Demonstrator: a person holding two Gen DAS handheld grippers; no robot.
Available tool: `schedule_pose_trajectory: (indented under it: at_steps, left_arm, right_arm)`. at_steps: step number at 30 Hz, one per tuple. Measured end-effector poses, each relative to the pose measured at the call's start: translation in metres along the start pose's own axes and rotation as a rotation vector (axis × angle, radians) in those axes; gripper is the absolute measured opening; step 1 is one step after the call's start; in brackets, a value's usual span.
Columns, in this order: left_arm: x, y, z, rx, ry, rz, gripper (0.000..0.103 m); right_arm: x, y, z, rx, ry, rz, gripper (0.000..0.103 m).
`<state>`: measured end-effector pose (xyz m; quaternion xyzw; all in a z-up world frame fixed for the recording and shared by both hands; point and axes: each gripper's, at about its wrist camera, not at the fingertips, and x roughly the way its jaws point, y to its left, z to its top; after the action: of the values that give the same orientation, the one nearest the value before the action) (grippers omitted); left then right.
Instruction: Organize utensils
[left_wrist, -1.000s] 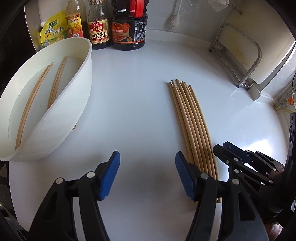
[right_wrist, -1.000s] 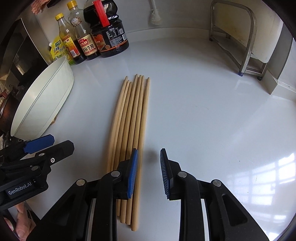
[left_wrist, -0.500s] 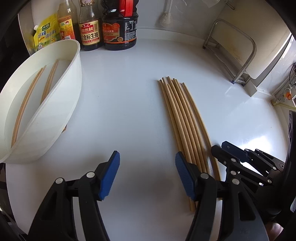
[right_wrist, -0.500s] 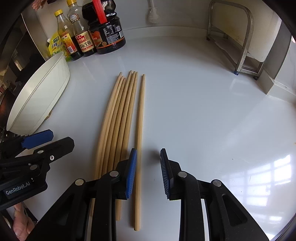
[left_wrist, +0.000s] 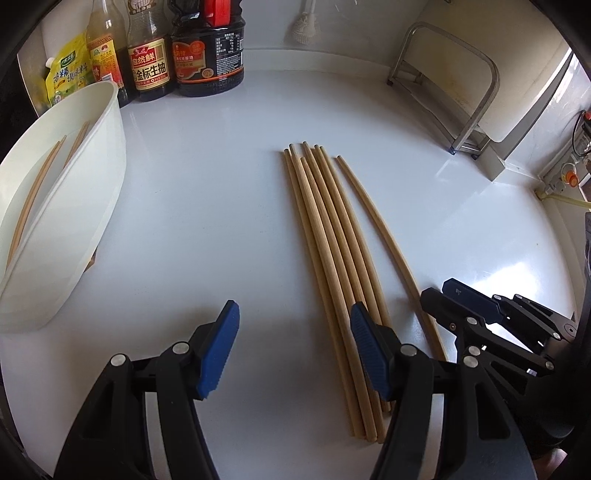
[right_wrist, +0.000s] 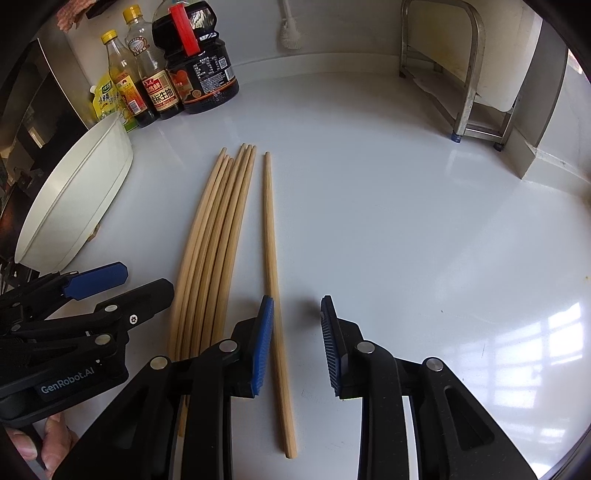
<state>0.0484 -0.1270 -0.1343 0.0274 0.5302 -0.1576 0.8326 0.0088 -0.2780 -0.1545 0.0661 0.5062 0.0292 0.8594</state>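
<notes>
Several wooden chopsticks (left_wrist: 332, 240) (right_wrist: 214, 236) lie bundled side by side on the white counter (left_wrist: 207, 206). One single chopstick (right_wrist: 271, 258) (left_wrist: 384, 236) lies apart, just right of the bundle. My right gripper (right_wrist: 295, 321) (left_wrist: 437, 291) stands open around the single chopstick's near part, its left pad close beside it and the pads not pressing. My left gripper (left_wrist: 293, 332) (right_wrist: 144, 280) is open over bare counter, its right finger over the bundle's near end. A white bowl (left_wrist: 110, 110) (right_wrist: 92, 177) at the left holds two chopsticks (left_wrist: 37, 192).
Sauce bottles (left_wrist: 207, 48) (right_wrist: 199, 66) and a yellow pouch (left_wrist: 68, 74) line the back wall behind the bowl. A steel rack (left_wrist: 461, 92) (right_wrist: 461, 74) stands back right. A brush (right_wrist: 290, 33) hangs on the wall. A person's fingers (right_wrist: 37, 443) show bottom left.
The rightmost chopstick has slid out of the bundle to the right and now lies alone between the right gripper's jaws. The left gripper has shifted right toward the bundle.
</notes>
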Motion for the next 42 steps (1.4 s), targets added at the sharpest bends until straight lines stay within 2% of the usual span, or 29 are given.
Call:
schedule_pose_trajectory:
  at_steps: [6, 16, 31, 42]
  left_arm:
    - [0.007, 0.002, -0.003, -0.009, 0.011, 0.011, 0.062]
    - [0.002, 0.02, -0.006, -0.049, -0.014, 0.019, 0.063]
    - [-0.008, 0.052, -0.003, -0.108, -0.032, 0.081, 0.063]
    - [0.002, 0.046, -0.002, -0.095, -0.007, 0.072, 0.063]
  right_arm:
    - [-0.002, -0.003, 0.002, 0.001, -0.005, 0.006, 0.026]
    - [-0.003, 0.004, 0.004, -0.02, -0.011, 0.019, 0.026]
    - [-0.004, 0.005, 0.008, -0.031, -0.01, 0.014, 0.029]
    - [-0.004, 0.005, 0.008, -0.035, -0.011, 0.015, 0.029]
